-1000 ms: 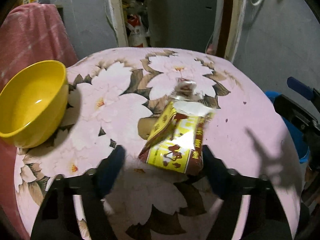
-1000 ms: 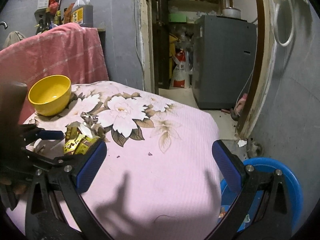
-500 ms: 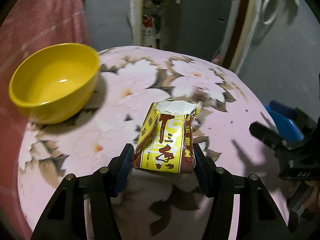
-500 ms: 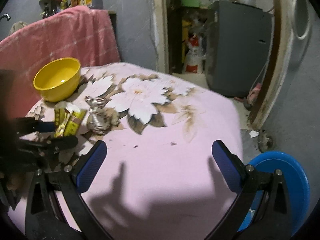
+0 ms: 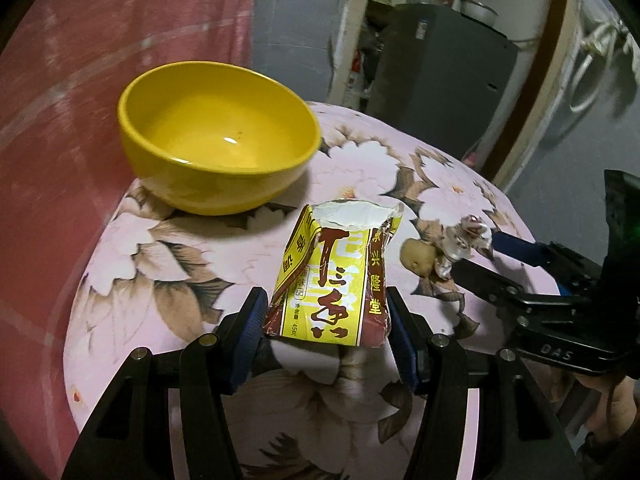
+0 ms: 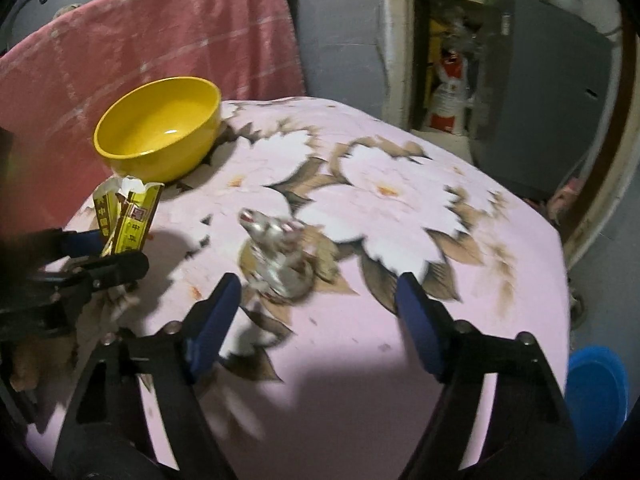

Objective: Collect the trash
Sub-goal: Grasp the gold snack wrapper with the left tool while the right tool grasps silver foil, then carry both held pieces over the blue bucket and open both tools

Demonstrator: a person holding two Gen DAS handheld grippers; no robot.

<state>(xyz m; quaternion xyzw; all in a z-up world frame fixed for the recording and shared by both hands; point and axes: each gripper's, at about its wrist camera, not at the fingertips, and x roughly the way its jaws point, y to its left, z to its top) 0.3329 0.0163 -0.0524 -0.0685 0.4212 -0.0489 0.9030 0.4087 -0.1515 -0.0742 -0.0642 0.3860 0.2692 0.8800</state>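
Note:
My left gripper [image 5: 326, 332] is shut on a torn yellow and maroon snack packet [image 5: 336, 276] and holds it above the flowered pink tablecloth [image 5: 168, 292]. The packet also shows at the left of the right wrist view [image 6: 128, 216]. A crumpled silver foil wrapper [image 6: 276, 256] lies on the cloth in front of my right gripper [image 6: 316, 320], which is open and empty. The foil also shows in the left wrist view [image 5: 464, 248]. A yellow bowl [image 5: 218, 136] stands beyond the packet; it also shows in the right wrist view [image 6: 160, 128].
A pink towel [image 6: 152, 40] hangs behind the table. A blue basin [image 6: 596, 388] sits on the floor at the right. A grey cabinet [image 6: 536, 92] stands in the doorway behind.
My left gripper has closed on the packet, lifted it and moved it left toward the bowl. My right gripper has moved left toward the foil wrapper.

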